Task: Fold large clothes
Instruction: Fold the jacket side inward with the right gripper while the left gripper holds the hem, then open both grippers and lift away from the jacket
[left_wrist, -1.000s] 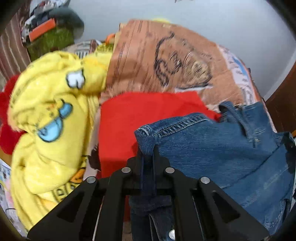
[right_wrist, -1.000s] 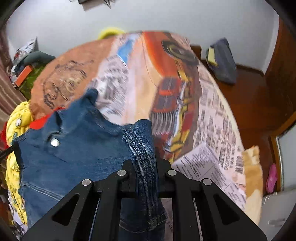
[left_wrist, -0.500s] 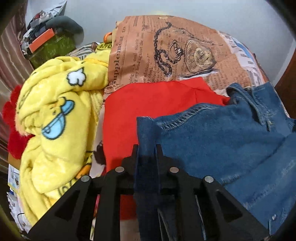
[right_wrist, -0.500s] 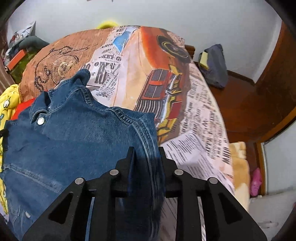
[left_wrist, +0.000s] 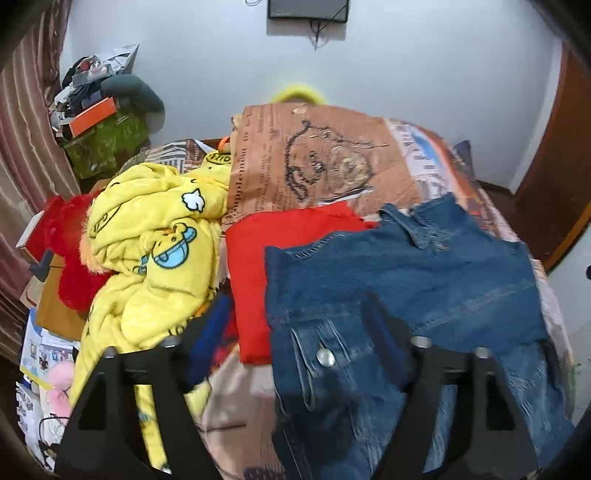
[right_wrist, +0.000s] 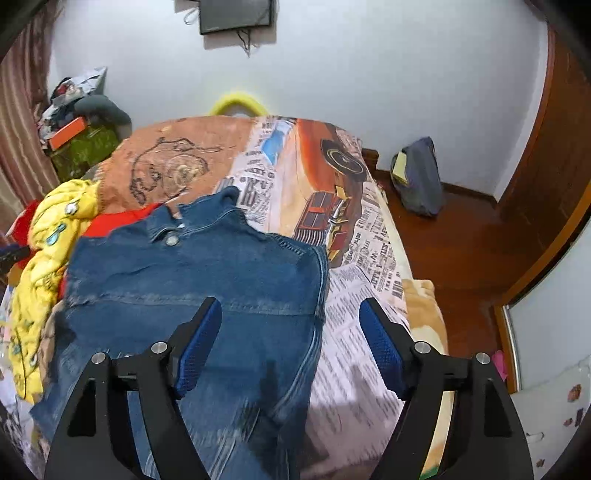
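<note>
A blue denim jacket (left_wrist: 406, 280) lies spread flat on the printed bedspread (right_wrist: 332, 177), collar toward the far wall. It also shows in the right wrist view (right_wrist: 192, 280). My left gripper (left_wrist: 299, 321) is open and empty above the jacket's left front, near a chest pocket with a metal button (left_wrist: 325, 357). My right gripper (right_wrist: 290, 317) is open and empty above the jacket's right edge, with blue pads (right_wrist: 199, 343) showing.
A red garment (left_wrist: 280, 236) lies partly under the jacket's left side. A yellow cartoon-print fleece (left_wrist: 155, 236) is heaped at the left with a red furry item (left_wrist: 70, 243). A dark bag (right_wrist: 417, 181) stands on the wooden floor at the right.
Both grippers have opened and let go of the denim jacket. The jacket has dropped flat onto the bed, and both grippers have pulled back and up.
</note>
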